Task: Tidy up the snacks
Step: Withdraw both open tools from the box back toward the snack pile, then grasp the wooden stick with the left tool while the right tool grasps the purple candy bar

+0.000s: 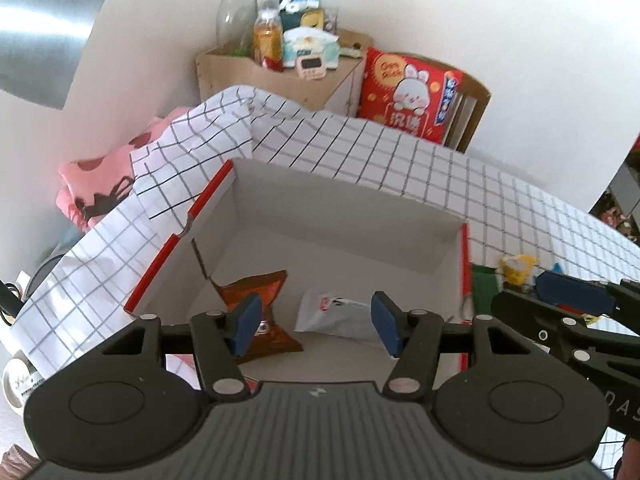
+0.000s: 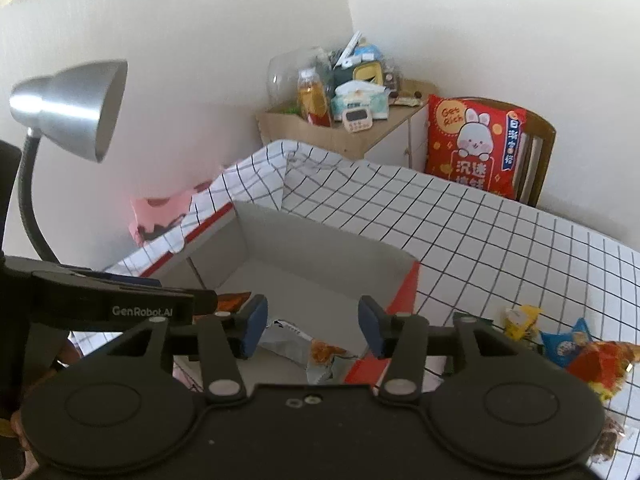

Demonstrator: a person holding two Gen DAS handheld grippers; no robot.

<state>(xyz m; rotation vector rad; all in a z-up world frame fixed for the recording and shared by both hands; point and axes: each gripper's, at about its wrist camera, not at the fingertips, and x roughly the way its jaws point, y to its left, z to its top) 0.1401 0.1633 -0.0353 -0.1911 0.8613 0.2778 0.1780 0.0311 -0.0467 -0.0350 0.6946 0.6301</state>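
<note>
Snacks lay in two places: an orange packet [image 1: 256, 312] and a silvery pouch [image 1: 340, 316] inside the white box [image 1: 340, 216], more wrapped ones [image 2: 560, 340] loose on the checked tabletop [image 2: 500, 248] just beside its red-edged wall. Both the left gripper [image 1: 316, 320] and the right gripper [image 2: 312, 326] hung with jaws apart, empty. The packets looked light, crinkly and slippery, best pinched at a sealed edge. That wall stood between the loose packets and the box's inside.

Two wrist fisheyes, side by side, above one box

Both look steeply down at close range into the open box [image 1: 344, 216] [image 2: 320, 240]; its far wall sits toward 12 o'clock. Both share the checked tablecloth [image 1: 400, 152] [image 2: 480, 232].
</note>
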